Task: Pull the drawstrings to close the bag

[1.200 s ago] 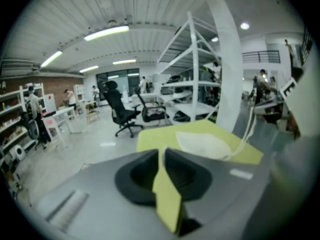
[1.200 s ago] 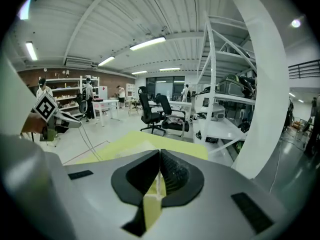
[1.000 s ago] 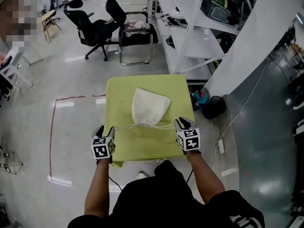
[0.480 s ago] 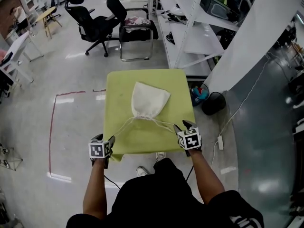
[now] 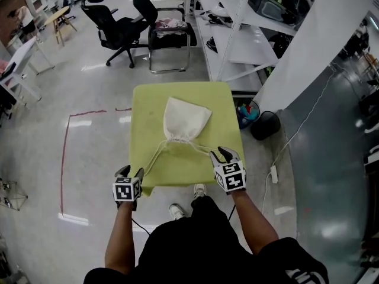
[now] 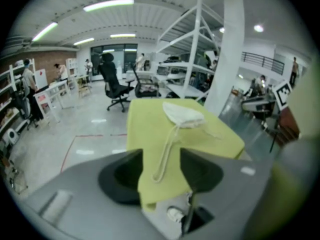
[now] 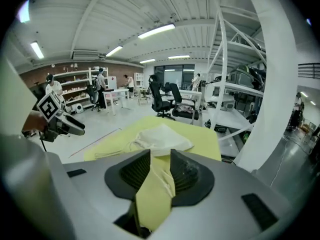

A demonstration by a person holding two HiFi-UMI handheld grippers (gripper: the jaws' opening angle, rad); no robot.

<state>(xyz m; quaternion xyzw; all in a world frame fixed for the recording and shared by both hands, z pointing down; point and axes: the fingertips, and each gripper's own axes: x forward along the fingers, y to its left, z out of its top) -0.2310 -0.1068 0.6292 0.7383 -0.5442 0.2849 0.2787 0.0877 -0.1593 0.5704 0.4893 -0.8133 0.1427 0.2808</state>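
A cream drawstring bag (image 5: 185, 120) lies on the green table (image 5: 148, 108), its cinched neck facing me. The left drawstring (image 5: 153, 158) loops slack toward the front left corner. My left gripper (image 5: 130, 171) hangs just off that corner. It is open, its jaws have just been closing, and the cord's end (image 6: 167, 151) lies on the cloth ahead, untouched. My right gripper (image 5: 218, 154) sits over the front right of the table. Its jaws have just been closing too, but a gap remains, and the right drawstring (image 5: 201, 148) lies between them unpinched.
Two black office chairs (image 5: 118, 34) stand beyond the table and white shelving (image 5: 237, 34) stands at the back right. A black bin (image 5: 263, 126) sits by the table's right side. Red tape (image 5: 65, 158) marks the floor at left.
The taut, level drawstrings have gone slack. The left gripper pulled back off the table's corner and let its cord drop. The right gripper moved inward toward the bag's neck.
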